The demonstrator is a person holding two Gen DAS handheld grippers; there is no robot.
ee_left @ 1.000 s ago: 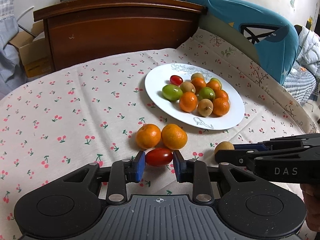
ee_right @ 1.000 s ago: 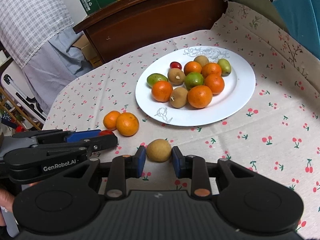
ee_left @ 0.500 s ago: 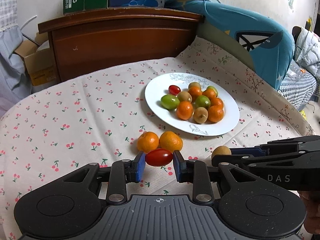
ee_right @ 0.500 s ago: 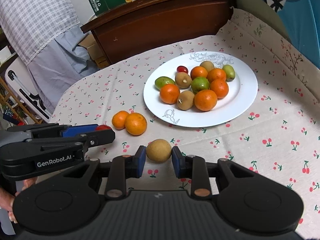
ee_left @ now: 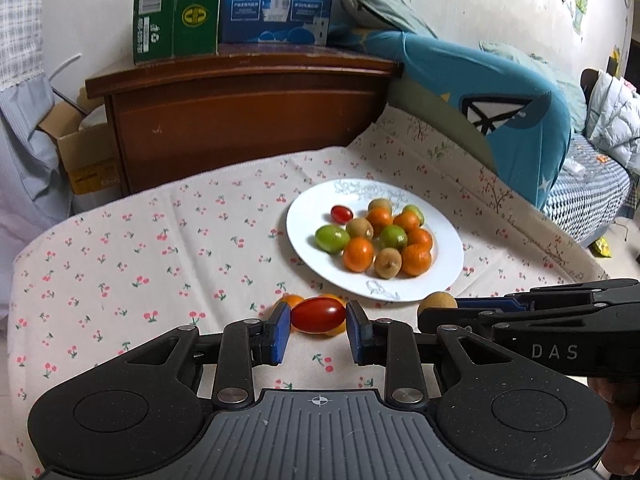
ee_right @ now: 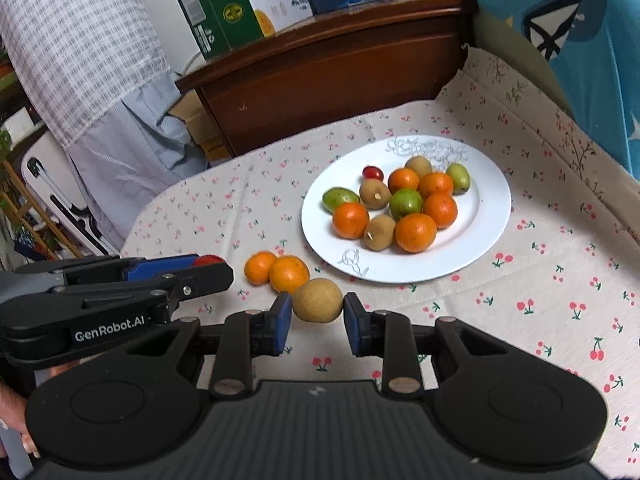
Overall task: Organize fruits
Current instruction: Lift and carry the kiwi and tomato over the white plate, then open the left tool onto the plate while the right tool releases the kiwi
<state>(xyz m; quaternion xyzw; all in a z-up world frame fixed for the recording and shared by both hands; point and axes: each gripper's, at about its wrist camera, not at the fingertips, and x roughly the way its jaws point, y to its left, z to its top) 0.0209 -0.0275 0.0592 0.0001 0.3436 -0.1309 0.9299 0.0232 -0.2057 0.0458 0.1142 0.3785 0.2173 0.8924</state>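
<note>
Both pairs of tongs have lifted off the surface since a second ago, each carrying its fruit; the cloth and plate now look farther off and lower in both views. This likely means both pickups have succeeded and the carry to the plate comes next.

In the left wrist view, at lower centre, the left tongs [ee_left: 318,330] pinch a red cherry tomato [ee_left: 319,314] crosswise between their blue pads. Just behind it, partly hidden, two mandarins [ee_left: 291,301] sit on the cherry-print tablecloth [ee_left: 140,264]. At the right edge, the right tongs [ee_left: 438,312] reach in from the side.

In the right wrist view, at lower centre, the right tongs [ee_right: 318,318] pinch a round tan fruit, perhaps a longan [ee_right: 318,300], held clear of the cloth. The left tongs enter from the left edge, the tomato peeking out at their tip.

Farther off, right of centre, the white plate [ee_right: 486,216] holds a cluster of mandarins, green fruits, tan fruits and one cherry tomato. It lies ahead of both tongs and well apart from them. Behind stands a wooden headboard [ee_left: 248,120].
</note>
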